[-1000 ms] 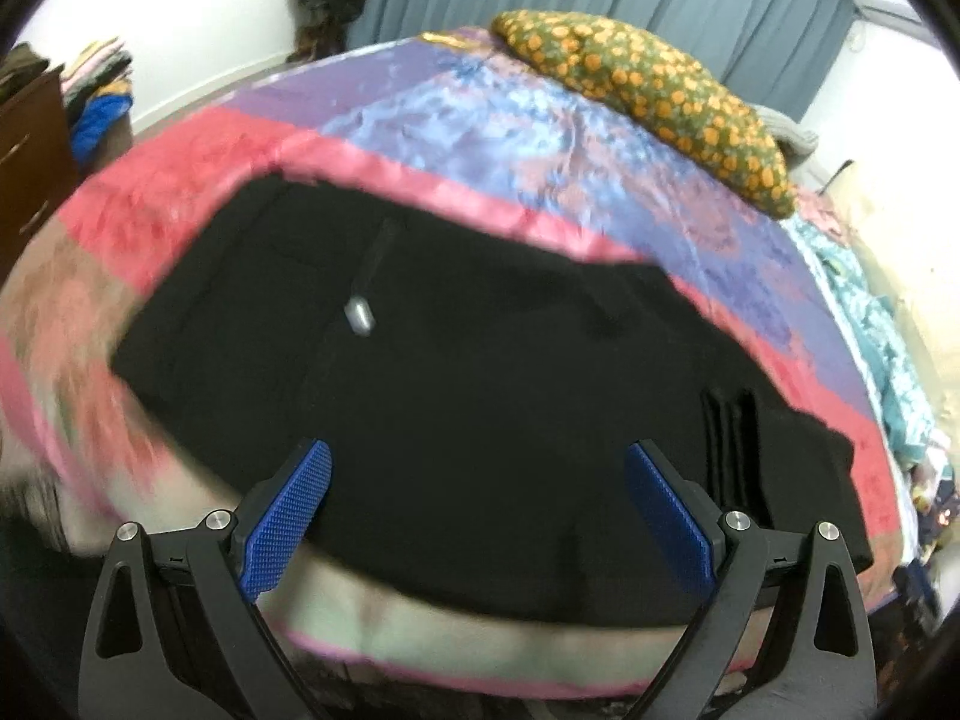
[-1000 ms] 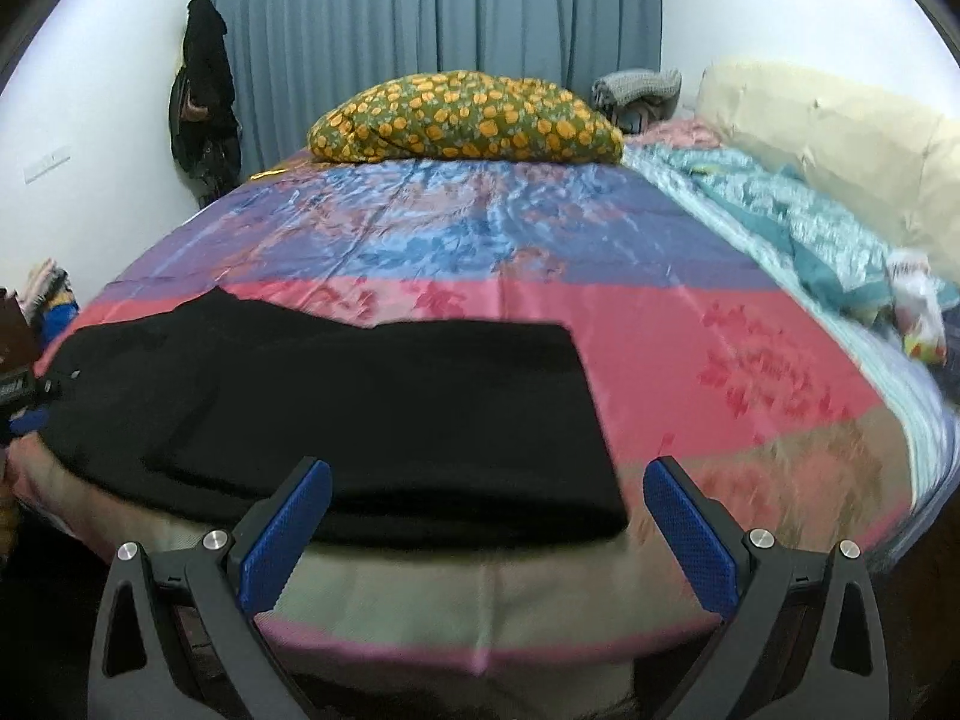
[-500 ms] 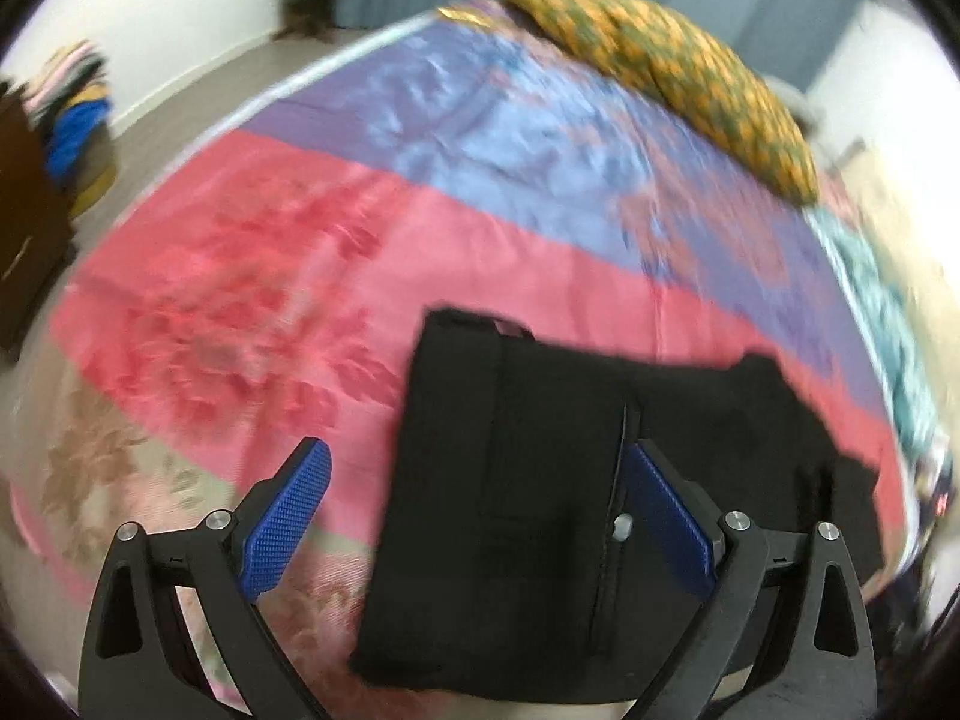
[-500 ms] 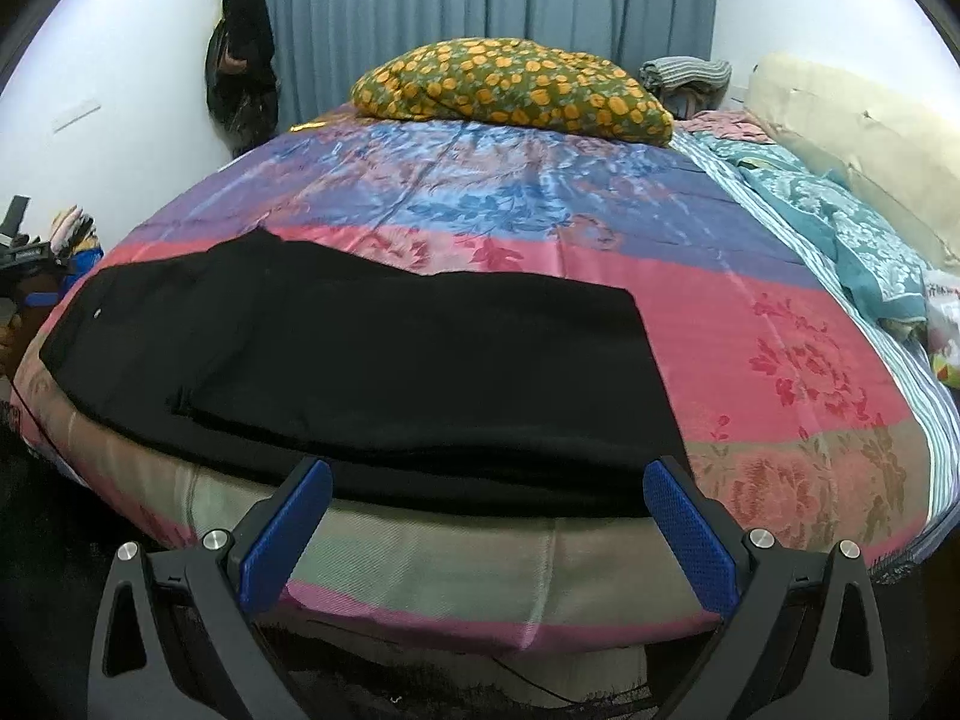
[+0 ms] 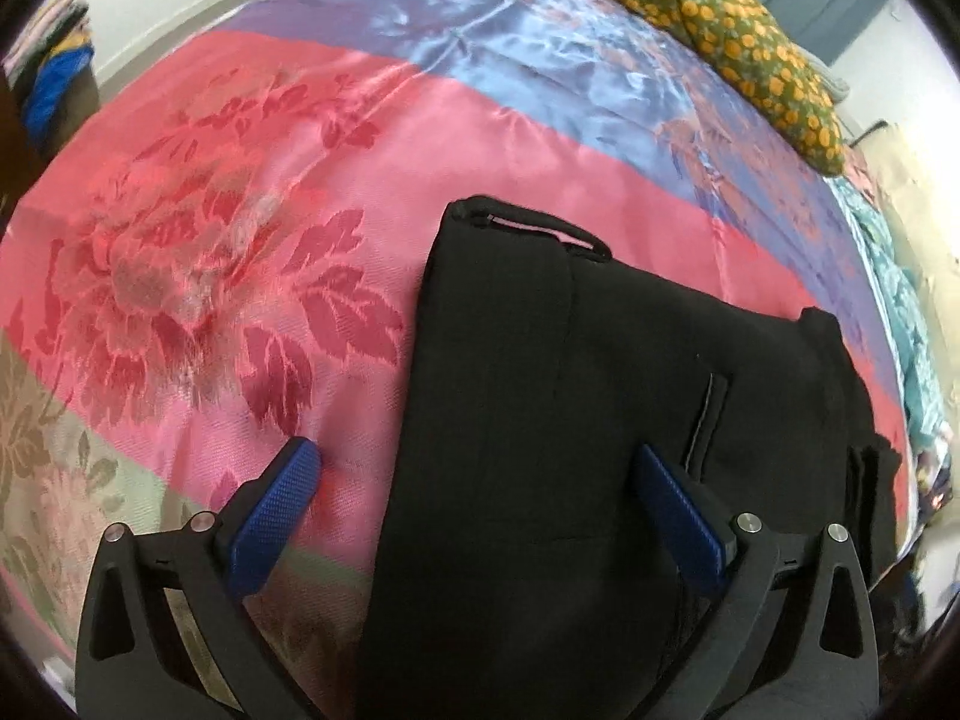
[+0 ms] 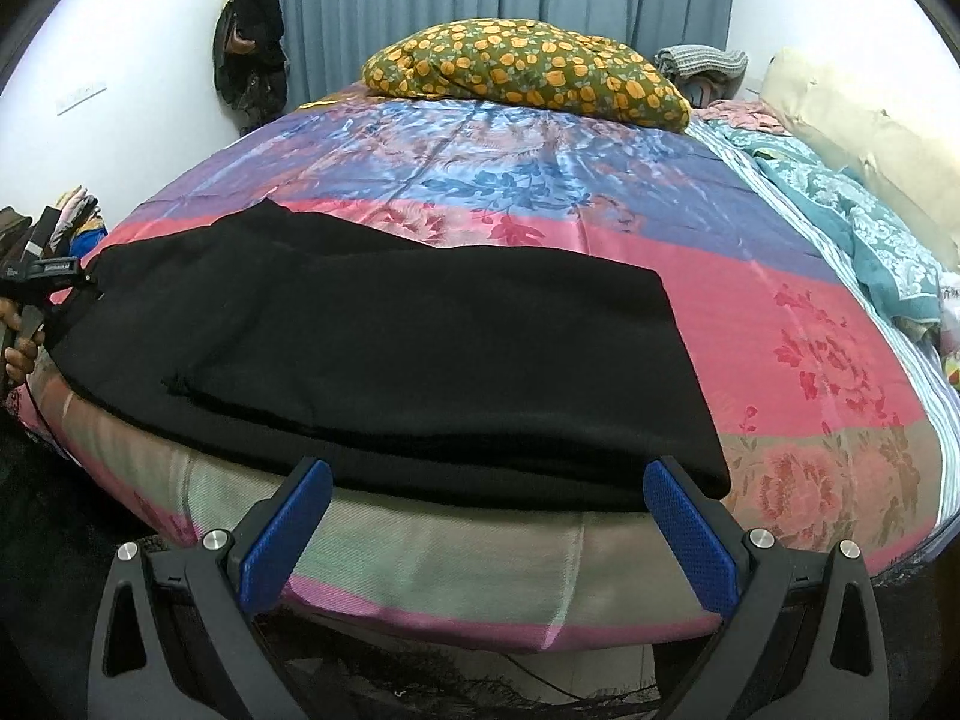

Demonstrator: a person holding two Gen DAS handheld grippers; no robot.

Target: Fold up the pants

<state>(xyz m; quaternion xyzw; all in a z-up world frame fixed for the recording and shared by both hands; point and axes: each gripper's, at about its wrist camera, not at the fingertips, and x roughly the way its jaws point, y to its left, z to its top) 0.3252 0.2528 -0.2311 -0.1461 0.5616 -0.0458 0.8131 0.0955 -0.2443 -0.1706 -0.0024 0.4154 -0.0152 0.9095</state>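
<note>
Left gripper (image 5: 477, 486) lower, nearer black pants (image 5: 600, 432) waistband, right gripper (image 6: 489, 501) closer, fingers wide apart, empty

Left gripper (image 5: 480, 483) is spread wide, fingers parted and empty, angled steeply downward. Right gripper (image 6: 487, 489) — also spread wide and empty — points level. A hand (image 6: 21, 354) grips the left handle.

Each gripper, left (image 5: 480, 480) and right (image 6: 487, 501), has 2 black angular arms, silver screws and textured blue finger pads (image 6: 690, 531).
</note>
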